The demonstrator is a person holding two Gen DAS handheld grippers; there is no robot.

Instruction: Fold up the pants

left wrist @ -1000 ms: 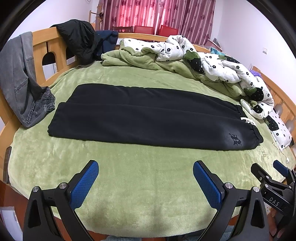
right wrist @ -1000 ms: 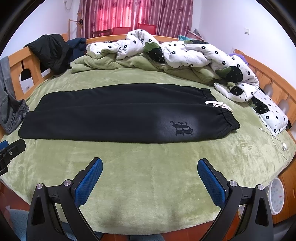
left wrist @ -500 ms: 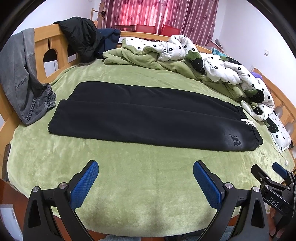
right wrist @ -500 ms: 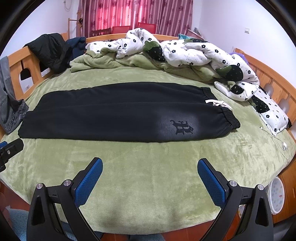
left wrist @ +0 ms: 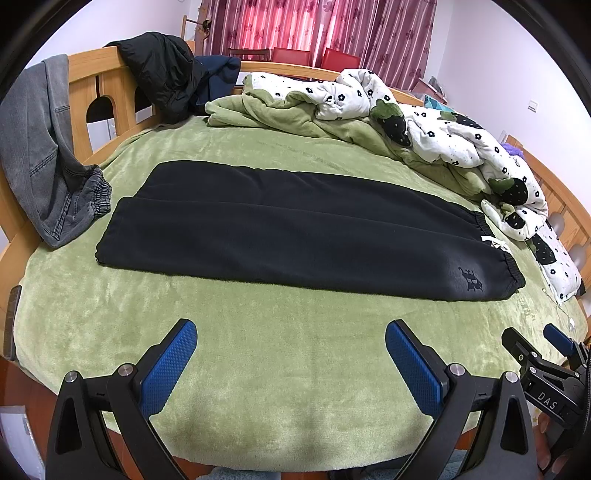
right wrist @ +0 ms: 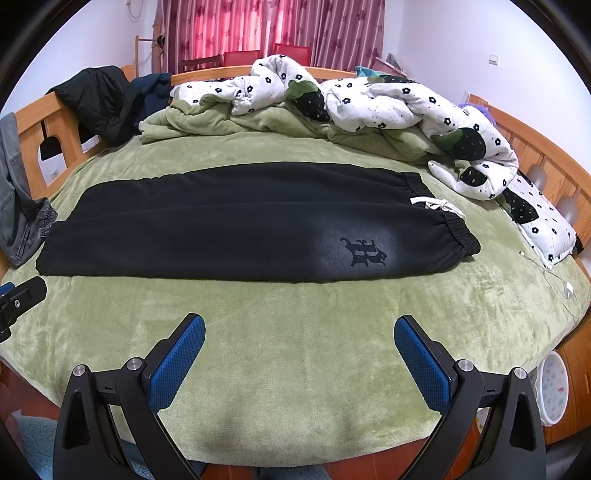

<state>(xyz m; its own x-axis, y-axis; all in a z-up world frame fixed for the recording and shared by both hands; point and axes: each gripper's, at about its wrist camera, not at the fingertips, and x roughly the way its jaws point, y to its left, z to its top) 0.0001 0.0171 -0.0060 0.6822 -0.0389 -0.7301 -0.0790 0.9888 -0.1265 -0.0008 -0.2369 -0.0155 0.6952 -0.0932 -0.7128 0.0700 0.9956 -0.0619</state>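
I am looking across a bed that is wearing a green plush cover and filling most of both views. Along its far edge a duvet, white with black flowers and a green underside, is lying bunched, trailing down the right edge. The pants, black, are lying flat in the middle of the bed, folded lengthwise with one leg on the other. They are running left to right: the leg ends are pointing to the left edge, the waistband to the right edge. A white drawstring is showing at the waistband, and a dark logo is sitting on the near leg just short of it.

At the left edge a wooden frame is rising, with grey jeans draped over it and spilling onto the cover, just beside the leg ends but apart from them. A black jacket is hanging over the frame at the far left corner. Pink curtains are hanging behind the far edge. A white cable is lying near the right edge.

I am holding the left gripper above the near edge, its jaws spread wide with nothing between them, well short of the pants. The right gripper is hovering likewise above the near edge, jaws wide and holding nothing, roughly in line with the logo. Each gripper is showing at the margin of the other's view.
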